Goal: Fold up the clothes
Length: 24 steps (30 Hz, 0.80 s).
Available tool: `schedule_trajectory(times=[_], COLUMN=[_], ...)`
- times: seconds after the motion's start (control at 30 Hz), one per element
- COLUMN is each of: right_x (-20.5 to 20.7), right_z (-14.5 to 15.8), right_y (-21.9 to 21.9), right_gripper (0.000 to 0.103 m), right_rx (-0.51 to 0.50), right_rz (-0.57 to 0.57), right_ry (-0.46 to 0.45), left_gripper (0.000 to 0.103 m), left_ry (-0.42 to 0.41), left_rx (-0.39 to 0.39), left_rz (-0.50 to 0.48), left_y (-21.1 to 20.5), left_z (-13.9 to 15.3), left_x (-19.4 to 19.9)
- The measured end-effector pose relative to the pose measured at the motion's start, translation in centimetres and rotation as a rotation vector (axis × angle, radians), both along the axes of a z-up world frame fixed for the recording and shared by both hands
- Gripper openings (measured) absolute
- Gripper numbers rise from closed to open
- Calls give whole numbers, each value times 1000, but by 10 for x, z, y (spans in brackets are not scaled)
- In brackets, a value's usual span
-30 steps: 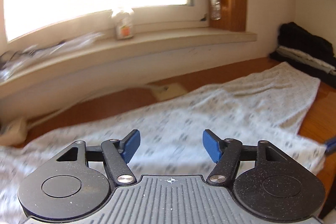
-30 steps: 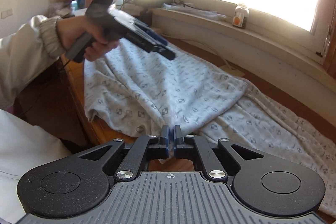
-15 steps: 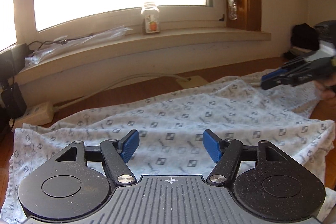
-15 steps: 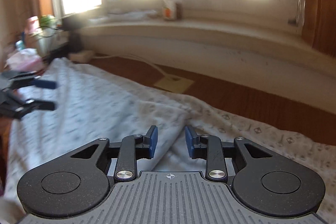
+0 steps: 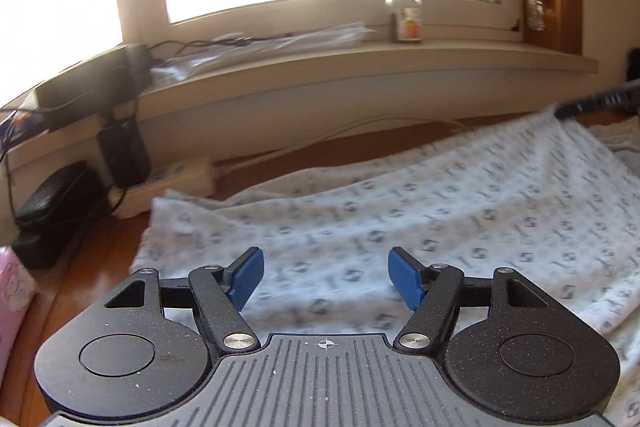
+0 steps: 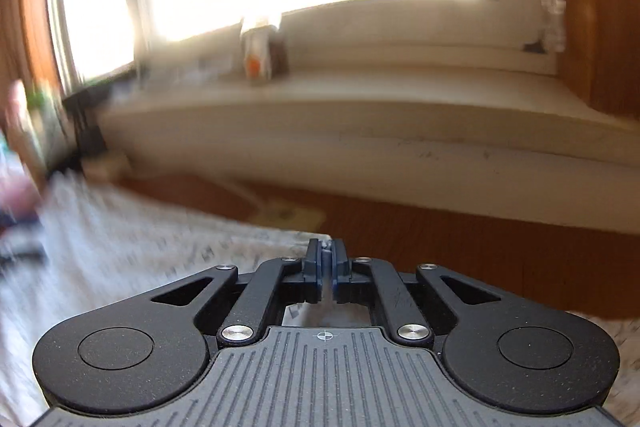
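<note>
We see the patterned garment [image 5: 420,211] spread over the wooden table [image 5: 84,267], below the window sill [image 5: 360,75]. Half a second ago our right gripper [image 6: 326,263] stood parted over the cloth; its jaws are closing now, and a fold of the garment's edge sits pinched between the blue pads. Our left gripper [image 5: 326,277] stays wide above the cloth, gripping nothing, with its view swung left to a power strip [image 5: 168,183]. The jar [image 5: 405,13] on the sill carries an orange label; its writing is too blurred to read.
</note>
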State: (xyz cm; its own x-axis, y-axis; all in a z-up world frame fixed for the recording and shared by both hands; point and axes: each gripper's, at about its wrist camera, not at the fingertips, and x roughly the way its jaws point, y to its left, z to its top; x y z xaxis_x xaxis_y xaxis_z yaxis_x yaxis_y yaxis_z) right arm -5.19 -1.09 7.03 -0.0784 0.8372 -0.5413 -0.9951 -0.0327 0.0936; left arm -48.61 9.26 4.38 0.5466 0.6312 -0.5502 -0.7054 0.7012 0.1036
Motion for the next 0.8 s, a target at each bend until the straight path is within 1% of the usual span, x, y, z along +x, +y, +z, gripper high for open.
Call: schedule_trajectory(times=[0.07,0.1,0.13,0.17,0.27,0.3,0.37,0.43,0.47,0.53,0.57,0.6,0.67,0.77,0.8], right_x=[-12,-16,-19,-21,-28,-33,-46,-59,-63,-63,-63,-61,-54,-51,-50], right_z=[-7,-7,-6,-4,3,3,2,-4,-6,-11,-14,-16,-19,-22,-24], right_y=[1,-3,-8,-14,-32,-38,-47,-52,-56,-57,-58,-58,-59,-62,-64], right_gripper=[17,30,38,37,36,34,33,33,33,33,33,34,34,36,37], right_rx=[-34,-22,-4,16,40,31,3,-30,-35,-56,-59,-59,-52,-31,-20], right_rz=[-10,-21,-26,-23,77,119,195,226,205,187,177,171,172,174,173], right_ry=[-92,-125,-143,-144,-84,-73,-58,-95,-127,-166,-192,-197,-158,-142,-141], left_gripper=[73,73,73,73,74,74,73,73,73,71,70,69,70,69,60], left_ry=[0,2,6,9,33,43,47,39,35,32,32,32,-6,-46,-45], left_rx=[-3,0,4,5,16,11,-7,-31,-43,-42,-26,-9,1,3,-3], left_rz=[21,35,48,59,96,105,117,124,127,139,148,158,138,89,64], left_y=[5,8,10,12,21,24,30,36,39,40,38,36,34,34,35], left_z=[0,1,1,1,0,-1,-5,-8,-9,-6,-3,0,8,17,17], left_x=[-10,-15,-21,-25,-36,-39,-47,-55,-59,-62,-61,-59,-51,-32,-24])
